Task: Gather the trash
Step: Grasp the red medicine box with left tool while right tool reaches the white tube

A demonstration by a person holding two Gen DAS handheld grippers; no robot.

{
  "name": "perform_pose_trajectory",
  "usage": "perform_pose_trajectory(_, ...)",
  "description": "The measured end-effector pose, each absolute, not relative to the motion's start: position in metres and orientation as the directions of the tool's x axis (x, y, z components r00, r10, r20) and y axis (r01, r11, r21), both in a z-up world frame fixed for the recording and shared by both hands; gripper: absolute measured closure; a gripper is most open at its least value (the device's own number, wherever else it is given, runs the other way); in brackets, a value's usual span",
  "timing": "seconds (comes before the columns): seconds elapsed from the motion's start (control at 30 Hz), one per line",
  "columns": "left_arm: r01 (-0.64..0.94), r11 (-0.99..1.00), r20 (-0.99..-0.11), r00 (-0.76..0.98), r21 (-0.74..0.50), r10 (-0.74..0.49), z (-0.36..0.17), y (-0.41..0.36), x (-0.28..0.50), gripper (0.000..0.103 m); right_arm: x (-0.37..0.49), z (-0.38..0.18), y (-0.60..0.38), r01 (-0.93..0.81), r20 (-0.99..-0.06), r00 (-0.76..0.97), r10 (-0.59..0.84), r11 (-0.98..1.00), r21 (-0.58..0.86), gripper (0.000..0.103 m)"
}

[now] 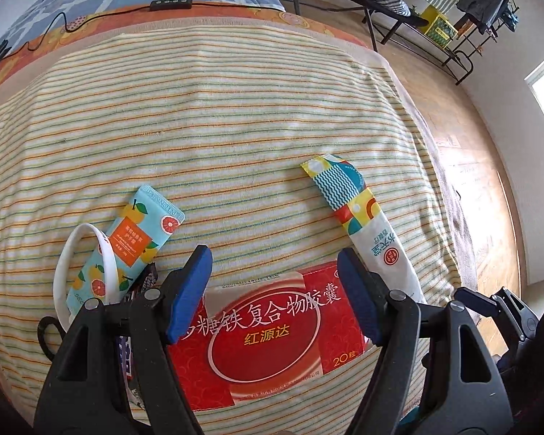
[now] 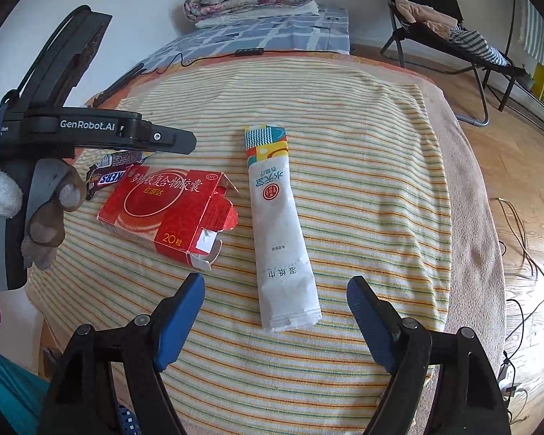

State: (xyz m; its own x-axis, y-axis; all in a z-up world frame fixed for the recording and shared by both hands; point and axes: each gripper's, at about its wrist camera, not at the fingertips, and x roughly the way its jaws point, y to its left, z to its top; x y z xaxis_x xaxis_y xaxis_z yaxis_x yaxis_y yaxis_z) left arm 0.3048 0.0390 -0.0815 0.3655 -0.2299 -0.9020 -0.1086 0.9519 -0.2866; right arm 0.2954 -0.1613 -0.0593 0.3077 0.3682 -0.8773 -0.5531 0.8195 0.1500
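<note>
Hovering with jaws apart, the left hand-held gripper (image 1: 273,291) straddles a red box (image 1: 268,333) lying on the striped table (image 1: 235,127) without pressing it. Beside it, the right hand-held gripper (image 2: 275,315), also open, frames the near end of a white wipe packet (image 2: 279,232). A citrus tube (image 1: 127,246) lies left.

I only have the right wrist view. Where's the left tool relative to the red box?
Observer: The left tool is open, with the red box between its fingers.
Operator: Any trash hidden behind it?
Observer: Yes, a fruit-print sachet lies just left of the box.
Operator: Anything else there?
Observer: A white ring crosses over that sachet's lower part.
</note>
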Motion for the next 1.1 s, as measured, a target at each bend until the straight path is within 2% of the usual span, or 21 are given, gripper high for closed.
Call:
perform_pose_trajectory(0.27,-0.111,0.935,-0.906,0.308,-0.337,-0.29,-0.093,0.045,0.275,0.029,0.299,-0.057,-0.172,-0.531,-0.872,0.308,0.381,0.829,0.175,0.02)
perform_pose_trajectory(0.43,-0.003,0.934,-0.889,0.307,-0.357,-0.339,-0.087,0.032,0.238,0.016,0.299,-0.055,-0.174,-0.527,-0.869,0.313,0.384,0.831,0.177,0.02)
perform_pose_trajectory(0.53,0.084,0.956,-0.913,0.285,-0.279,-0.292,-0.086,0.014,0.222,0.014,0.301,-0.055,-0.177,-0.517,-0.866,0.32,0.383,0.837,0.179,0.02)
perform_pose_trajectory(0.7,0.212,0.973,-0.953,0.269,-0.087,-0.143,-0.089,-0.019,0.208,0.009,0.309,-0.055,-0.186,-0.479,-0.862,0.308,0.402,0.848,0.225,0.02)
perform_pose_trajectory(1.1,0.285,0.951,-0.954,0.296,0.122,0.034,-0.102,-0.05,0.2,0.006,0.338,-0.06,-0.182,-0.424,-0.856,0.296,0.424,0.861,0.28,0.02)
